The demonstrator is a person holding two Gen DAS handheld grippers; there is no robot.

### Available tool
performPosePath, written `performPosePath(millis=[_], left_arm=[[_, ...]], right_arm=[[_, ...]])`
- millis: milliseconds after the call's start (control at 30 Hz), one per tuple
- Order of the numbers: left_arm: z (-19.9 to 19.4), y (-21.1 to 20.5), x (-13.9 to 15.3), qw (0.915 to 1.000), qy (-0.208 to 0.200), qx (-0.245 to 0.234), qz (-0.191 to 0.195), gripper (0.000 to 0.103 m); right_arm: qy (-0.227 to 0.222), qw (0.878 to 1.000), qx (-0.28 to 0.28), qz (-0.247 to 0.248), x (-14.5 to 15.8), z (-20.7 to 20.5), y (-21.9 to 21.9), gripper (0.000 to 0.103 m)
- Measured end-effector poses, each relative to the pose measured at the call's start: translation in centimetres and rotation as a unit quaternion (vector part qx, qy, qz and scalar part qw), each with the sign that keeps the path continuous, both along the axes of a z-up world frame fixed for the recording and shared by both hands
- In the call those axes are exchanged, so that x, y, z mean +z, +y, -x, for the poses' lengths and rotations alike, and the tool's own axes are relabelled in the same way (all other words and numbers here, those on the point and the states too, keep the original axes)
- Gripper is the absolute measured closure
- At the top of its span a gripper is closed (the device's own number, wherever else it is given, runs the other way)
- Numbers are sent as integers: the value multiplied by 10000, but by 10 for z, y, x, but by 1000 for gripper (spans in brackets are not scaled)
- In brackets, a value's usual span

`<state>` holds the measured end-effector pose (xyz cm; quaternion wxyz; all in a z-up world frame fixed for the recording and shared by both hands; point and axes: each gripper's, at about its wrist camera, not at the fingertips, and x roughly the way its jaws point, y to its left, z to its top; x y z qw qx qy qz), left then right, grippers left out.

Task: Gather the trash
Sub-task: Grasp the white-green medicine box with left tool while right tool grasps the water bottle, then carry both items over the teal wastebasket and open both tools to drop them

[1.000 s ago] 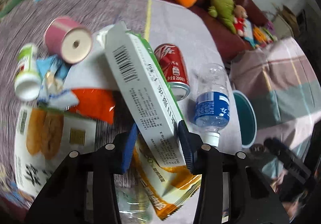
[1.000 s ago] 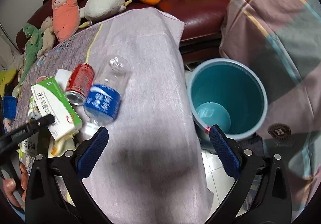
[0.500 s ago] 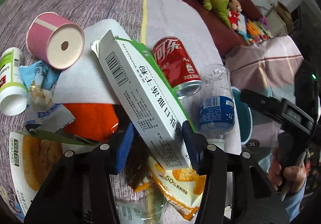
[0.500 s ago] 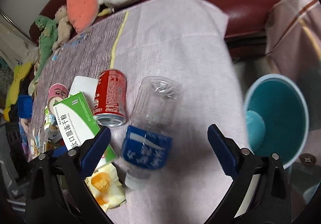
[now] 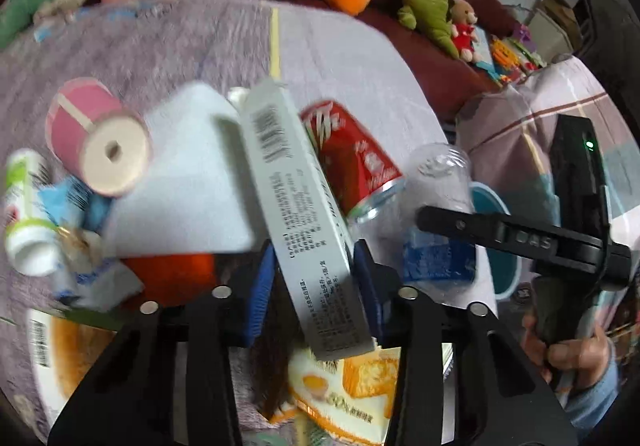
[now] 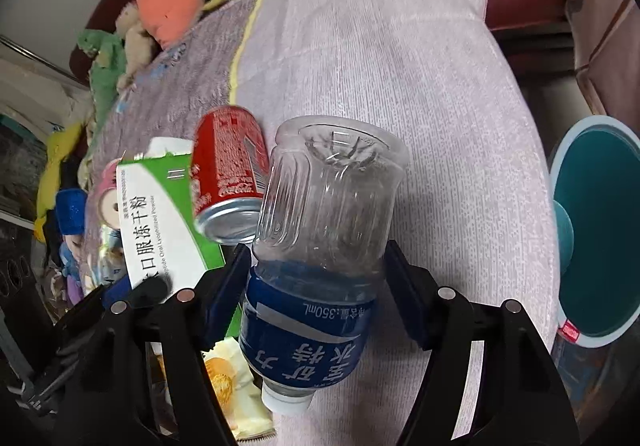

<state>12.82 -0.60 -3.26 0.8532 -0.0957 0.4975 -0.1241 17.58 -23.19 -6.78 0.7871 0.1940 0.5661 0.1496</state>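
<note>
Ribbed clear plastic bottle [image 6: 320, 246] (blue label) pinched by right gripper [image 6: 316, 274], left gripper [image 5: 312, 278] clamping flat carton [image 5: 304, 214].

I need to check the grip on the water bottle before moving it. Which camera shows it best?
The right wrist view: the water bottle fills the frame, lying between the right gripper fingers at its label line, cap toward the camera. The left wrist view shows it blurred, partly hidden behind the right gripper's arm.

So the can [image 6: 230, 182] sits between the carton [image 6: 160, 222] and the bottle [image 6: 320, 246] — bin [image 6: 592, 230] off the table's [image 6: 380, 66] right edge.
</note>
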Motion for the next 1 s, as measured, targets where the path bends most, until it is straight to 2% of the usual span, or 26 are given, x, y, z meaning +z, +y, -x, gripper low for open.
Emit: performPosePath(millis=[100, 367, 467, 533, 800, 900, 1000], left_arm=[[4, 0, 11, 9998, -121, 7, -155, 67], [15, 5, 39, 9987, -424, 100, -268, 70], [15, -1, 30, 9991, -241, -22, -353, 70], [13, -7, 16, 9989, 23, -172, -428, 70], [3, -19, -22, 9954, 598, -244, -704, 69], [10, -15, -14, 9961, 410, -106, -768, 71], [22, -6, 18, 9976, 6, 66, -684, 71]], right_arm=[[-150, 9998, -94, 8, 10, 8, -11, 38], [-570, 9979, -292, -37, 40, 25, -34, 38], [-678, 9970, -361, -3, 48, 32, -43, 38], [-678, 9970, -379, 11, 49, 37, -47, 38], [-607, 9970, -482, -8, 44, 50, -60, 38], [-683, 9962, -542, -7, 47, 54, -68, 38], [-785, 9942, -732, -34, 53, 59, -86, 38]])
